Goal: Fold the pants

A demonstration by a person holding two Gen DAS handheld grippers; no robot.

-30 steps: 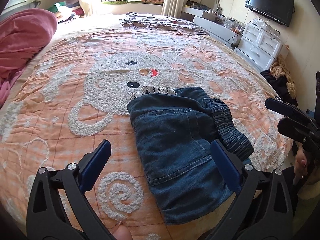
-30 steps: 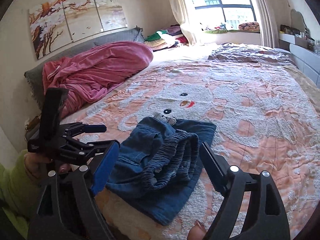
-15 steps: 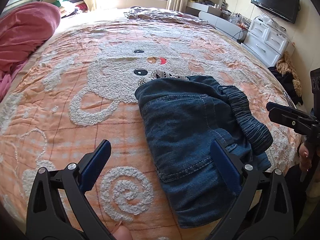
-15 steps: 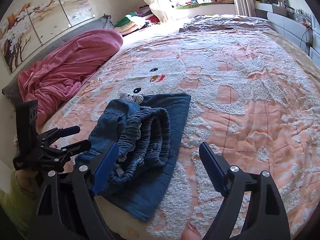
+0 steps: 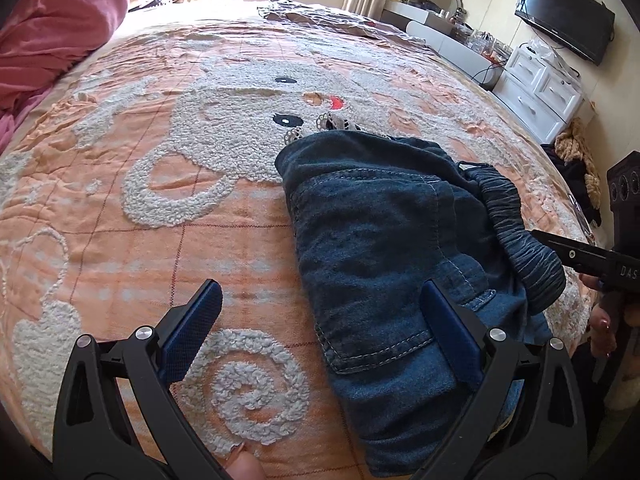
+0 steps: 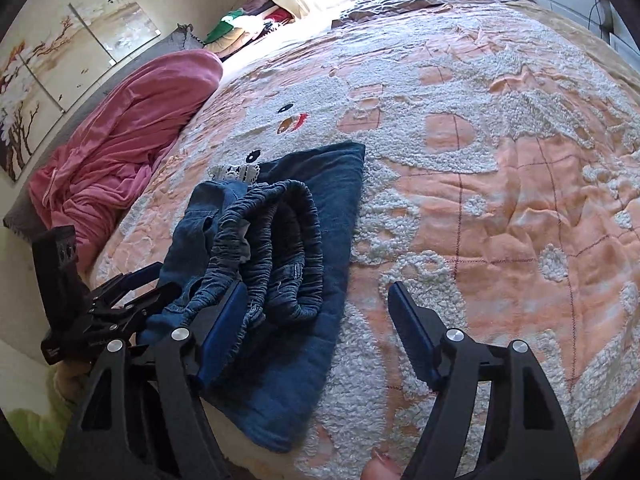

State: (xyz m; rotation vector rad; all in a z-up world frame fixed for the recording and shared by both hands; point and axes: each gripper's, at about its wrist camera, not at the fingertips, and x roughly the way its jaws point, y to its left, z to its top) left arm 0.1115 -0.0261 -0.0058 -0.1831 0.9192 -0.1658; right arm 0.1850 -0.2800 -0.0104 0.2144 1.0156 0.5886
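The bed (image 5: 120, 240) fills both views, covered by an orange quilt with a white bear figure (image 5: 248, 120). A pink blanket (image 6: 132, 140) is heaped at ten o'clock in the right wrist view. The folded denim pants (image 5: 380, 248) lie near the bed's near edge, at four o'clock in the left wrist view, with the gathered waistband (image 6: 280, 248) on top. The left claw (image 5: 320, 332) stands released, its right finger over the denim and its left over bare quilt. The right claw (image 6: 316, 328) is closing, unclenched, with the pants' edge between its fingers.
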